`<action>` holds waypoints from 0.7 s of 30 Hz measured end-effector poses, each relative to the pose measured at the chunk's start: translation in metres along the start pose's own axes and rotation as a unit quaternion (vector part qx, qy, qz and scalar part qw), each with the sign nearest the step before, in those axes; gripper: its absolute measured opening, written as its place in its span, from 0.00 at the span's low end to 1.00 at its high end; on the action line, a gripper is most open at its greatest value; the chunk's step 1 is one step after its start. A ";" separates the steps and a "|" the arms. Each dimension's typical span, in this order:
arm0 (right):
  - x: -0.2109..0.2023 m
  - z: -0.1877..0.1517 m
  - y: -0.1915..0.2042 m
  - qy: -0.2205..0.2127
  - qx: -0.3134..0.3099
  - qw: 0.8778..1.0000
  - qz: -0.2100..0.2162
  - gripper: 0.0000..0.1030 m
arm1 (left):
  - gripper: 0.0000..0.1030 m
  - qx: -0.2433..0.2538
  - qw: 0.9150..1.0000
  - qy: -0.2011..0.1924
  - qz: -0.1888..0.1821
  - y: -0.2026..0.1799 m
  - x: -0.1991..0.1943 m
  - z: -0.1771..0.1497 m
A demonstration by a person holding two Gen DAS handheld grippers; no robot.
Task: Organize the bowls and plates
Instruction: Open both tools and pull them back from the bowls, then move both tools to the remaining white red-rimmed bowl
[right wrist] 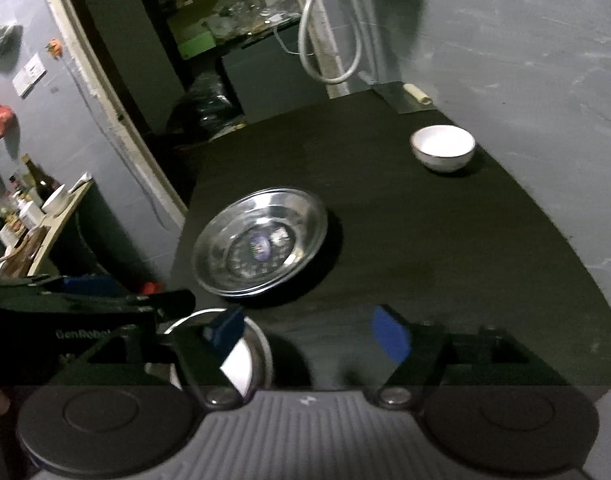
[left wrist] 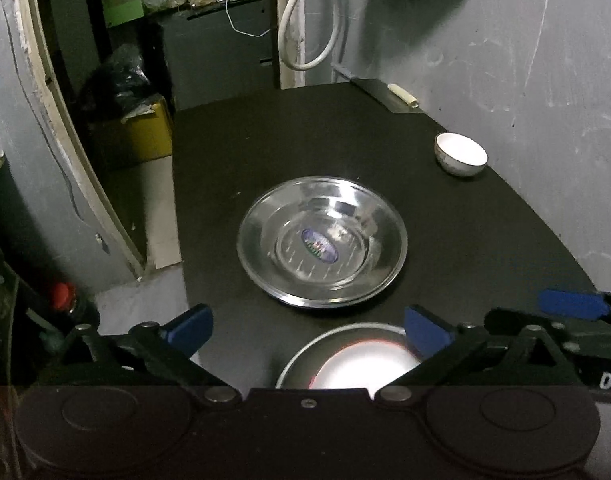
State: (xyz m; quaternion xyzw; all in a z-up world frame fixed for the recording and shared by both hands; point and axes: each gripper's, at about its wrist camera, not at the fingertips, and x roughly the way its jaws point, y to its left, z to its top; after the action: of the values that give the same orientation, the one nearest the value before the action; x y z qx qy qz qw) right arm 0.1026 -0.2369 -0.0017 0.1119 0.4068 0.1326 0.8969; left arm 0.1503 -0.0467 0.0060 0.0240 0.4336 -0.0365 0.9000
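Note:
A shiny steel plate (left wrist: 322,242) with an oval sticker lies in the middle of the black table (left wrist: 485,248); it also shows in the right wrist view (right wrist: 260,246). A small white bowl (left wrist: 460,154) stands at the far right near the wall, also in the right wrist view (right wrist: 442,148). A second metal dish with a pale inside (left wrist: 351,360) lies at the near edge, also in the right wrist view (right wrist: 241,360). My left gripper (left wrist: 307,330) is open above that near dish, holding nothing. My right gripper (right wrist: 307,334) is open and empty, just right of the near dish.
The grey wall (left wrist: 525,60) borders the table on the right. A dark flat piece with a pale roll (left wrist: 403,96) lies at the far corner. The table's left edge drops to the floor, with a yellow box (left wrist: 145,132) and black bags beyond. A shelf with bottles (right wrist: 29,208) stands left.

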 end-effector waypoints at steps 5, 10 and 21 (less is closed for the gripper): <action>0.003 0.005 -0.021 0.003 0.013 1.000 -0.015 0.94 | 0.99 -0.007 1.000 0.008 -0.002 -0.012 0.015 0.012; 0.008 0.013 -0.043 0.014 0.022 0.999 -0.027 0.99 | 0.99 -0.015 0.999 0.028 -0.008 -0.024 0.034 0.024; 0.044 0.027 -0.086 0.041 0.063 0.997 -0.023 1.00 | 0.99 -0.024 0.995 0.101 0.004 -0.040 0.085 0.050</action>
State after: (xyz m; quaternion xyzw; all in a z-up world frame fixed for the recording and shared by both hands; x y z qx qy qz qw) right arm 0.1640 -0.3055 -0.0416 0.1532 0.4531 0.0910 0.8735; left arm 0.2384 -0.0943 -0.0296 0.0076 0.5229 -0.0197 0.8521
